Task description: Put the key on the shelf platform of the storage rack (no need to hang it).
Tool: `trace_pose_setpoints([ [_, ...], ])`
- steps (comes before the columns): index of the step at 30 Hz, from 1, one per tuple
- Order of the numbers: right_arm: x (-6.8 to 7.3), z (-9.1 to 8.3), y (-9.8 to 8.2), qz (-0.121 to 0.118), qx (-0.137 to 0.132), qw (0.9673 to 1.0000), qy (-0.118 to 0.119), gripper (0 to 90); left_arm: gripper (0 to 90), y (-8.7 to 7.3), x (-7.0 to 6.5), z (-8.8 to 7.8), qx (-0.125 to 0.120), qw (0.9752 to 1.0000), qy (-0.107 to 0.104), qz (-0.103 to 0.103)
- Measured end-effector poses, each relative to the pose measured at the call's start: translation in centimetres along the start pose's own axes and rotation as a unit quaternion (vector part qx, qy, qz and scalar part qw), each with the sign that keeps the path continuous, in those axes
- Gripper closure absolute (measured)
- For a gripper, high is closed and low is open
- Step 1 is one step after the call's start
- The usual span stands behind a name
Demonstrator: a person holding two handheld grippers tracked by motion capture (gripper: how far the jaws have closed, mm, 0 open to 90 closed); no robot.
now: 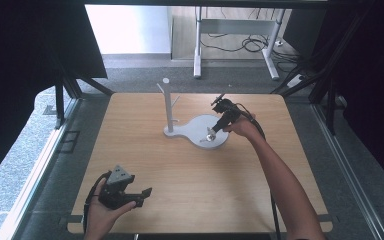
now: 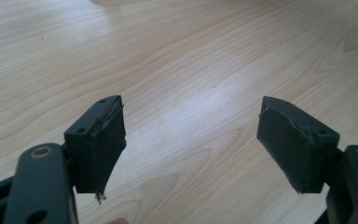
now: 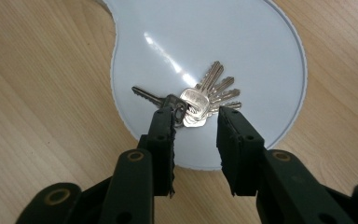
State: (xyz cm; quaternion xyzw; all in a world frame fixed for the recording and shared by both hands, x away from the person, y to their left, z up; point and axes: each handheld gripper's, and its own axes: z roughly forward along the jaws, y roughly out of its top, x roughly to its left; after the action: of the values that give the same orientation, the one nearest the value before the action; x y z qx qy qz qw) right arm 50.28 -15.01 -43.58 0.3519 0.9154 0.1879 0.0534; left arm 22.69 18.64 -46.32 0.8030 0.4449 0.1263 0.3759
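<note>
- Right claw [image 3: 196, 116]: jaws partly apart, poised over a bunch of keys [image 3: 200, 95]. The keys lie just beyond the tips and partly in the gap; the left tip overlaps the key ring, though contact cannot be confirmed. No pad presses on them.
- Under the keys: the round white base [image 3: 261, 56] of a stand, whose upright pegged post [image 1: 168, 105] rises to the far left of this claw in the high view.
- Left claw [image 2: 191, 140]: jaws wide apart, nothing between them; bare wood grain beneath. Held at the near left corner, well apart from the right claw and the keys.
- Counter [image 1: 145, 170]: light wood, square.
- Room beyond: grey floor, dark curtains on both sides, table legs with trailing cables [image 1: 250, 44] at the back.
</note>
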Motion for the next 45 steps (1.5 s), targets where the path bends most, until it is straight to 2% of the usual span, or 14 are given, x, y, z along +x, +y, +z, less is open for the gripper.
trace_pose_setpoints([
  [3,0.1,-0.4,-0.3,-0.001,-0.008,1.0000,0.002,63.3,23.8,0.0,0.0,0.0,0.001,1.0000,0.000,0.001],
  [6,0.7,-1.6,-1.3,-0.002,-0.025,0.9997,0.006,59.2,23.8,-0.2,-0.1,0.0,0.002,1.0000,0.000,0.002],
  [13,1.4,-3.0,-2.6,-0.007,-0.039,0.9992,0.003,57.3,23.8,-0.1,-0.4,-0.2,0.001,1.0000,0.002,0.008],
  [19,2.0,-4.9,-5.0,-0.008,-0.058,0.9983,0.006,56.6,23.8,0.0,-1.1,0.2,0.005,0.9999,-0.003,0.016],
  [25,2.1,-6.6,-8.2,-0.005,-0.092,0.9958,0.003,56.2,23.8,0.1,-1.5,0.5,0.009,0.9997,-0.006,0.021],
  [26,2.1,-6.6,-8.2,-0.005,-0.092,0.9958,0.003,56.2,23.9,0.1,-1.5,0.5,0.009,0.9997,-0.006,0.021],
  [27,2.3,-7.0,-9.5,-0.005,-0.102,0.9947,0.005,56.0,23.9,0.1,-1.6,0.8,0.011,0.9997,-0.008,0.021],
  [34,2.9,-7.4,-13.3,-0.005,-0.119,0.9928,0.011,55.2,23.8,0.1,-2.1,1.2,0.017,0.9994,-0.013,0.026],
  [35,2.9,-7.4,-13.3,-0.005,-0.119,0.9928,0.011,55.2,23.8,0.1,-2.1,1.2,0.017,0.9994,-0.013,0.026],
  [36,3.0,-7.3,-14.3,-0.003,-0.121,0.9925,0.014,55.0,23.8,0.2,-2.1,1.2,0.018,0.9994,-0.013,0.027],
  [45,2.5,-6.2,-18.4,0.020,-0.126,0.9917,0.017,54.7,23.8,0.1,-2.3,1.4,0.022,0.9992,-0.013,0.029],
])
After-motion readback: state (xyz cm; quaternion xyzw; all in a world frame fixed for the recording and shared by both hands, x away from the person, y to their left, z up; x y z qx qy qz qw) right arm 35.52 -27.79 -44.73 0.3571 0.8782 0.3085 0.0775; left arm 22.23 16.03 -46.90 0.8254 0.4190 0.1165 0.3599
